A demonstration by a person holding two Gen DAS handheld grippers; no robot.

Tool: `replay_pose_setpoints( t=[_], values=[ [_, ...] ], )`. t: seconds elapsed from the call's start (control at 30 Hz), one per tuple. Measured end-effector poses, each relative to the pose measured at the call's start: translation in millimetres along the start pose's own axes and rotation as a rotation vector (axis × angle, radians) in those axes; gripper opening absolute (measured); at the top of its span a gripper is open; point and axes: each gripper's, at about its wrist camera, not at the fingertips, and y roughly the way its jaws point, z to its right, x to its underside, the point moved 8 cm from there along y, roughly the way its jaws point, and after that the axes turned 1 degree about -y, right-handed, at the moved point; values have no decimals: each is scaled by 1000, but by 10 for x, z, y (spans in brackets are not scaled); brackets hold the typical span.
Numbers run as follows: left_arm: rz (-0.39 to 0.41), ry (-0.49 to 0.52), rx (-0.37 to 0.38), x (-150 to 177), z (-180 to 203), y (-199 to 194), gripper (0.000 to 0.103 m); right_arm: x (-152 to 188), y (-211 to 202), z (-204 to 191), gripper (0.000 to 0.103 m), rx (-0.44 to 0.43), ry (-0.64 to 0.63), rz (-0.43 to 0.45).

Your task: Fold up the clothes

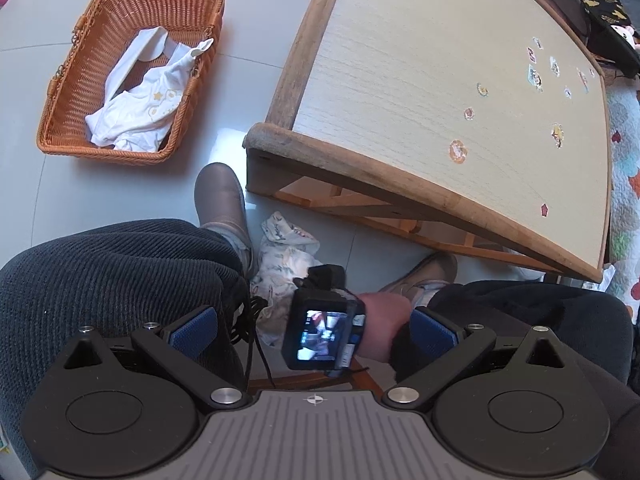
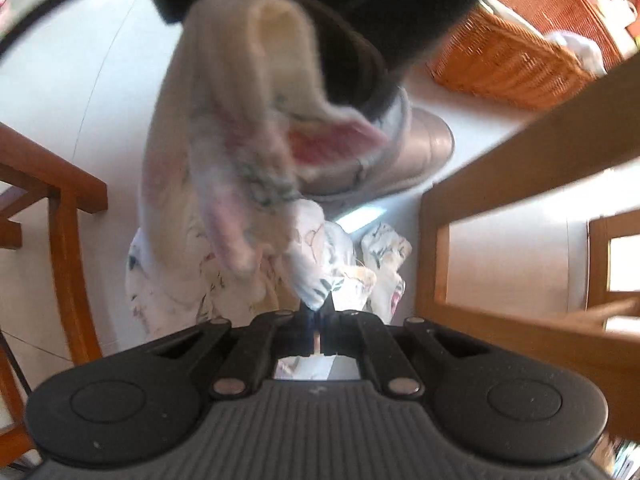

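A white patterned garment (image 1: 286,264) lies crumpled on the floor between the person's feet, below the table edge. My right gripper (image 2: 318,314) is shut on a fold of this garment (image 2: 312,264), down near the floor; in the left wrist view only its camera back (image 1: 322,332) and the hand show. My left gripper (image 1: 314,330) is open and empty, held above the person's lap. A white garment (image 1: 140,96) lies in the orange wicker basket (image 1: 60,120) on the floor at the left.
A low wooden table (image 1: 420,80) with stickers fills the right of the left wrist view; its legs (image 2: 436,248) stand right of my right gripper. The person's shoes (image 1: 220,196) rest on the floor beside the garment. A wooden chair frame (image 2: 60,208) is at the left.
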Motion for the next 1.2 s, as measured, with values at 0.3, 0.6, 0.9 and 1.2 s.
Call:
replay_pose_setpoints(
  t=[0.3,0.6,0.9,1.2],
  values=[
    [44,-11,3,22,12,-22,102,309,-564,291,2,1,185,-22],
    [80,-38,25,152,70,-85,102,513,-1158,468,2,33,339,-27],
    [110,-20,34,290,179,-169,102,701,-1595,563,2,11,450,-72],
    [122,-24,38,359,150,-132,102,869,-2086,672,2,19,553,-50]
  ],
)
